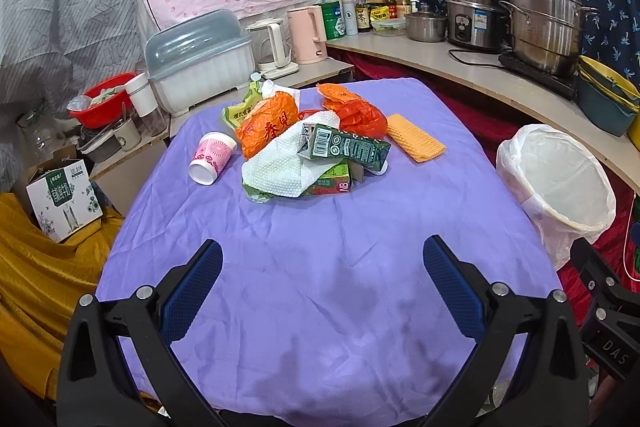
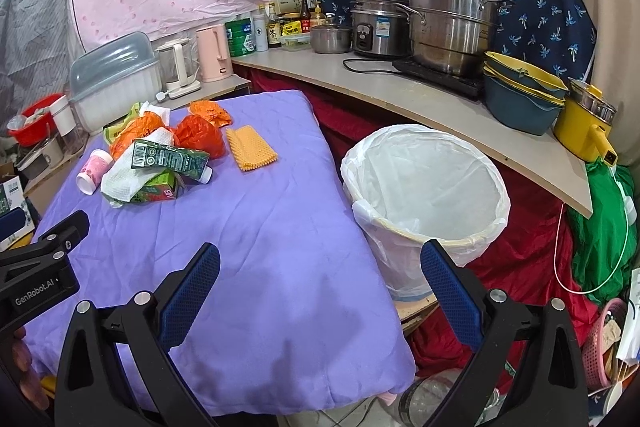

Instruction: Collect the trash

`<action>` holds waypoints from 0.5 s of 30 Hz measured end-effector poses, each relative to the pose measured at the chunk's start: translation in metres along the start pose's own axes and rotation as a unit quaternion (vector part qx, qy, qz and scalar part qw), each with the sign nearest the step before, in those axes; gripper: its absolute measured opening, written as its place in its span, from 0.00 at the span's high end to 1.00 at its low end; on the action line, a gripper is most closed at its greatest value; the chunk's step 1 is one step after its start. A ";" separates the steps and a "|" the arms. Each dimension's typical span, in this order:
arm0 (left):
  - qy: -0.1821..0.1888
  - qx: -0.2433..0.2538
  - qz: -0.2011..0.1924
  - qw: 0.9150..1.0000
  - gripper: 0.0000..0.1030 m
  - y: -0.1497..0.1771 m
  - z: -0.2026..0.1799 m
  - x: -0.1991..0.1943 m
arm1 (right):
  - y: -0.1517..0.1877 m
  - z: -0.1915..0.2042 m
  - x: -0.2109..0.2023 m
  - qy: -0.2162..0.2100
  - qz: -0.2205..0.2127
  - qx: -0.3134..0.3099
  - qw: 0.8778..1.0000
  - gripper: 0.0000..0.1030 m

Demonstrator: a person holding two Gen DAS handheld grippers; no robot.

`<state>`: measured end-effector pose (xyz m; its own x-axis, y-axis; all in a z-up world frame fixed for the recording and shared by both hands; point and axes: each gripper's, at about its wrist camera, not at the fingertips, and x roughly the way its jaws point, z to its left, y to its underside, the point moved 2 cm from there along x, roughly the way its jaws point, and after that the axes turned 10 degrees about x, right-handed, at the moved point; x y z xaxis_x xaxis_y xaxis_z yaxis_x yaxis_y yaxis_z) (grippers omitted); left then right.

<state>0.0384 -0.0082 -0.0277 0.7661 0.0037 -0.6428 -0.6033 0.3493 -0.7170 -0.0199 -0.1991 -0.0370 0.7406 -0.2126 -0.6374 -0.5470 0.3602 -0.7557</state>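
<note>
A heap of trash lies at the far middle of the purple-covered table: a green drink carton, a white paper towel, orange plastic bags, a pink paper cup on its side and an orange sponge cloth. The same heap shows in the right wrist view, with the carton on top. A bin lined with a white bag stands right of the table. My left gripper is open and empty above the near cloth. My right gripper is open and empty at the table's right edge, near the bin.
A counter behind the bin holds steel pots, a rice cooker, bowls and bottles. A dish box and kettles stand behind the table. A red basin and a cardboard box sit at the left. Red cloth lies under the counter.
</note>
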 end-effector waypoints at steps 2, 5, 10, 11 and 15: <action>0.001 0.000 0.000 1.000 0.07 0.000 0.000 -0.001 | 0.000 0.001 0.000 0.001 -0.001 0.000 1.000 0.07; 0.001 0.000 -0.001 1.000 0.07 0.000 0.000 0.000 | 0.000 0.000 0.000 0.002 -0.002 -0.001 1.000 0.07; 0.000 -0.001 0.000 1.000 0.07 0.000 0.000 0.001 | 0.000 -0.001 0.000 0.002 -0.002 0.000 1.000 0.07; 0.001 0.000 0.000 1.000 0.07 0.000 0.000 0.001 | 0.000 -0.001 0.000 0.002 -0.002 0.000 1.000 0.07; -0.001 -0.001 -0.001 1.000 0.07 0.001 0.001 0.000 | 0.000 -0.001 0.001 0.002 -0.002 0.000 1.000 0.07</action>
<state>0.0378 -0.0073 -0.0281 0.7680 0.0043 -0.6404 -0.6016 0.3477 -0.7192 -0.0197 -0.2004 -0.0374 0.7410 -0.2174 -0.6353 -0.5444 0.3595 -0.7579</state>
